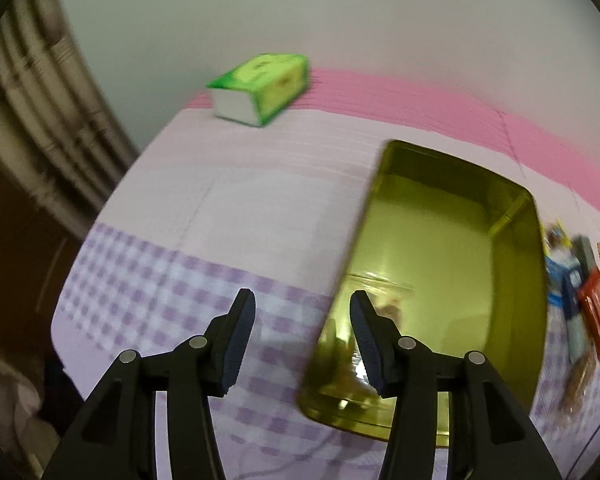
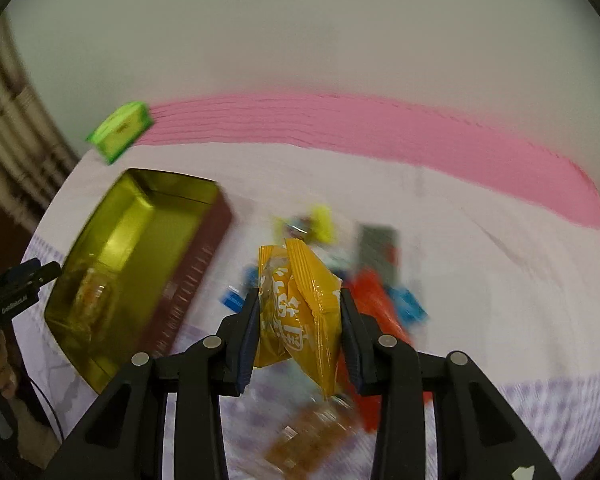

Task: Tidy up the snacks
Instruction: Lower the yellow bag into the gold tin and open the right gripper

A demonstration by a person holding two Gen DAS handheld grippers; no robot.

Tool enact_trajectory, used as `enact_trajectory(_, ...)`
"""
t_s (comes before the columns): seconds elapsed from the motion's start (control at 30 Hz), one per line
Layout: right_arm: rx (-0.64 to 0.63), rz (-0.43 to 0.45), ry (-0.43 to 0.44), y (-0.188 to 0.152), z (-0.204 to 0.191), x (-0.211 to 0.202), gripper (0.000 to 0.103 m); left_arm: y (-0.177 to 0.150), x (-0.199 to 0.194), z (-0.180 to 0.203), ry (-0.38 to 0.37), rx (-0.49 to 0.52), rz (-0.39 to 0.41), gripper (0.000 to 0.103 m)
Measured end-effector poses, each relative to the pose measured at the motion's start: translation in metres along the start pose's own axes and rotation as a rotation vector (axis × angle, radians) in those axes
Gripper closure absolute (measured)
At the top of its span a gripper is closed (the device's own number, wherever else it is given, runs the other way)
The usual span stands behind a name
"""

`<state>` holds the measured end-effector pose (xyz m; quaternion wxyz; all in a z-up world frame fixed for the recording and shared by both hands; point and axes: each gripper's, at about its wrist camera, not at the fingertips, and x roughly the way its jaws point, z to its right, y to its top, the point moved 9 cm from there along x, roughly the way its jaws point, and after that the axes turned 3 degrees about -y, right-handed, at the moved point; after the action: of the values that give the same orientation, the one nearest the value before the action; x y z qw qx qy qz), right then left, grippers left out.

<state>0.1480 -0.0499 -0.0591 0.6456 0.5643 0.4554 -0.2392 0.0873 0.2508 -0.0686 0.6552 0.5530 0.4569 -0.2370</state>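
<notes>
A gold tin box (image 1: 440, 264) lies open on the table; it also shows at the left of the right wrist view (image 2: 140, 248), with a clear wrapped snack (image 2: 90, 296) lying inside near its front end. My right gripper (image 2: 300, 328) is shut on an orange-yellow snack packet (image 2: 304, 304) and holds it above a pile of loose snacks (image 2: 380, 292) to the right of the tin. My left gripper (image 1: 302, 336) is open and empty, over the tin's left front edge.
A green tissue pack (image 1: 260, 88) lies at the table's far left corner. The tablecloth (image 1: 220, 200) is white with a purple check near edge and a pink far band. The loose snack packets (image 1: 584, 304) lie right of the tin. A curtain hangs at the left.
</notes>
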Motion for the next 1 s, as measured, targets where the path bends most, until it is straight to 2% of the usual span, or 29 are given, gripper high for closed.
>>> enact_trajectory(0.2,-0.097,0.004,0.062,0.037,-0.042,0.019,0.069,0.001,0.007,-0.021,0.042,-0.038,-0.002,0.052)
enact_trajectory(0.5,-0.160,-0.055,0.061,0.076,-0.079,0.080,0.069,0.001,0.018,-0.040,0.039,-0.107,-0.020,0.048)
enact_trajectory(0.7,-0.219,-0.063,0.041,0.090,-0.103,0.109,0.069,-0.002,0.023,-0.039,0.020,-0.098,-0.036,0.047)
enact_trajectory(1.0,-0.260,-0.104,0.036,0.092,-0.120,0.139,0.069,-0.004,0.027,-0.041,0.021,-0.086,-0.049,0.046)
